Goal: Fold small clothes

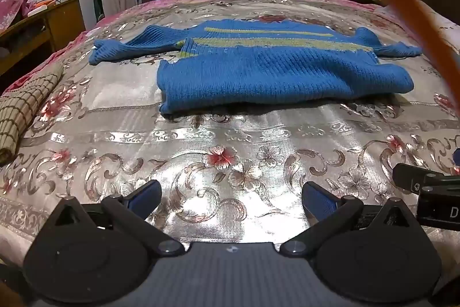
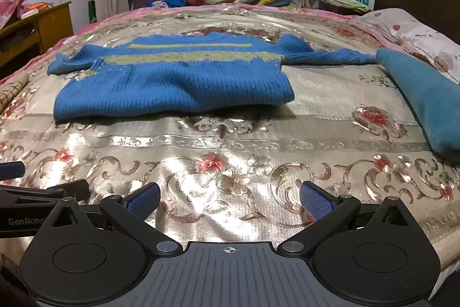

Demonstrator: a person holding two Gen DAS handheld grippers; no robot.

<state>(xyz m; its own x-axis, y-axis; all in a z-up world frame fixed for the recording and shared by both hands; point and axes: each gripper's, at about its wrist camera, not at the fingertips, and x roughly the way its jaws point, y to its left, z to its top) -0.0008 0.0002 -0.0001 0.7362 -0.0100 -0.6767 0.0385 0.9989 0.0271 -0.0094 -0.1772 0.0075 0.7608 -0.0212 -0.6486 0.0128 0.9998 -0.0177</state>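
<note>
A small blue knit sweater (image 1: pixel 258 68) with yellow-green stripes lies on the bed, its lower half folded up over the chest and both sleeves spread out sideways. The right wrist view shows the same sweater (image 2: pixel 172 82) left of centre. My left gripper (image 1: pixel 231 197) hovers over the bedspread well short of the sweater, jaws wide open with nothing between them. My right gripper (image 2: pixel 230 196) is open too and empty, also nearer than the sweater. Part of the right gripper (image 1: pixel 425 192) shows at the right edge of the left wrist view.
The shiny floral bedspread (image 2: pixel 230 151) covers the bed. A teal folded cloth (image 2: pixel 425 105) lies at the right, a pillow (image 2: pixel 417 39) behind it. A checked cloth (image 1: pixel 26 108) lies at the left edge. A wooden desk (image 1: pixel 43 25) stands left; an orange strap (image 1: pixel 402 5) crosses the view.
</note>
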